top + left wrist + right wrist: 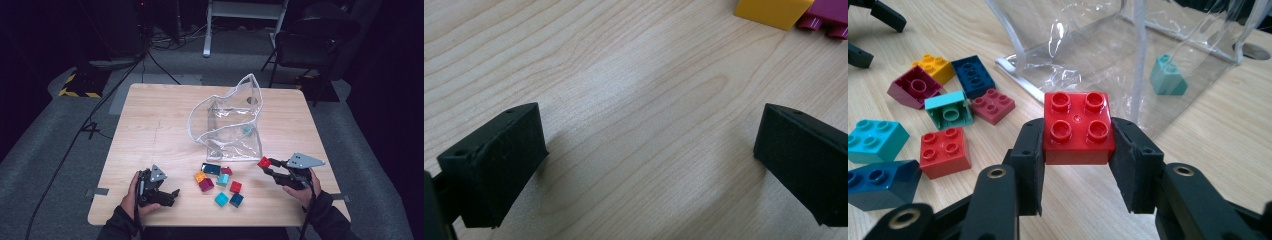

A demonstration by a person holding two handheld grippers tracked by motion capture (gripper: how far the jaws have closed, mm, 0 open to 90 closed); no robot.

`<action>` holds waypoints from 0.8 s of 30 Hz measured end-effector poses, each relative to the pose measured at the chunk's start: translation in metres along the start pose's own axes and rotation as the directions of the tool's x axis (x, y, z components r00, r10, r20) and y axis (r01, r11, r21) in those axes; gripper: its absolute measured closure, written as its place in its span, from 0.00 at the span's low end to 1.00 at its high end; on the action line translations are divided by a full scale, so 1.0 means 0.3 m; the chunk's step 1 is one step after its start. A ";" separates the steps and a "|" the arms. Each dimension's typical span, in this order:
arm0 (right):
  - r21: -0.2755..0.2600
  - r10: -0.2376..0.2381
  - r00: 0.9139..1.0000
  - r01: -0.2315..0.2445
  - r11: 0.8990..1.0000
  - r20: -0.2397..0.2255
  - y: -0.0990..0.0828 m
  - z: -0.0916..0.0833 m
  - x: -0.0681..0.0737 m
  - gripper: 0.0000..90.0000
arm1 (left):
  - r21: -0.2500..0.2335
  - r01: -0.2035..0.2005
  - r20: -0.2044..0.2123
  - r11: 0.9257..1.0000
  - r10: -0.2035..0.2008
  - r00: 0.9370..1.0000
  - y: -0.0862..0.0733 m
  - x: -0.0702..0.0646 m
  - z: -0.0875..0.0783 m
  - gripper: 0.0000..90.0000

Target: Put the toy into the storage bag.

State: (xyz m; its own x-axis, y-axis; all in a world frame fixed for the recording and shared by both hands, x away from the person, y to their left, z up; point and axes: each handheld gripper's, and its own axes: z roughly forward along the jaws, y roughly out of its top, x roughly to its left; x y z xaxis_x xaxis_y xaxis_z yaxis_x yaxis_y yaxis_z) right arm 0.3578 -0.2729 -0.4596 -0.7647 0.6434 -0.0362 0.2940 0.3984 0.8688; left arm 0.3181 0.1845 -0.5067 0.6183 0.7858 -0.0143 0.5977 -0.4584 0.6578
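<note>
Red four-stud plastic building brick (1077,128) sits mid-frame in the right gripper view, pinched on its two flat sides by the right gripper (1077,159) jaws: light, rigid, rather slick (smooth walls give the surest hold). Left gripper (649,165) jaws stand spread over bare desk (634,75).

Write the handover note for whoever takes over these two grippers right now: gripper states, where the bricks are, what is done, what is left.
Right gripper: shut on a red brick, lifted near the clear bag.
Left gripper: open, nothing between its jaws, low over the table.
Done: one pale teal brick lies in the bag.
Left: bag the held brick, then probably the loose bricks at the table's front.
</note>
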 end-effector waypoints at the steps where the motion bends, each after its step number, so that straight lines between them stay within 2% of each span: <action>1: -0.003 -0.002 1.000 0.002 1.000 0.003 0.003 -0.004 -0.001 0.66 | 0.000 0.001 0.000 1.000 -0.001 1.000 0.000 0.000 0.000 0.01; 15: -0.064 -0.005 0.999 0.007 0.998 0.033 0.042 -0.064 -0.015 0.66 | -0.001 0.005 0.000 1.000 -0.005 1.000 -0.001 -0.001 0.000 0.01; 24: -0.109 -0.010 0.999 0.016 0.994 0.052 0.096 -0.097 -0.024 0.66 | -0.002 0.006 0.000 1.000 -0.006 1.000 -0.001 -0.001 0.000 0.01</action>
State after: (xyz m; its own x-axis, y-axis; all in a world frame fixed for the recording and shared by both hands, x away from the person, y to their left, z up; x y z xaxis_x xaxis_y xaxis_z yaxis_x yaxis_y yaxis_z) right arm 0.3551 -0.2852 -0.4199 -0.7369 0.6723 -0.0707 0.2174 0.3347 0.9169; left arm 0.3179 0.1843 -0.5068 0.6148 0.7885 -0.0183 0.6002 -0.4527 0.6594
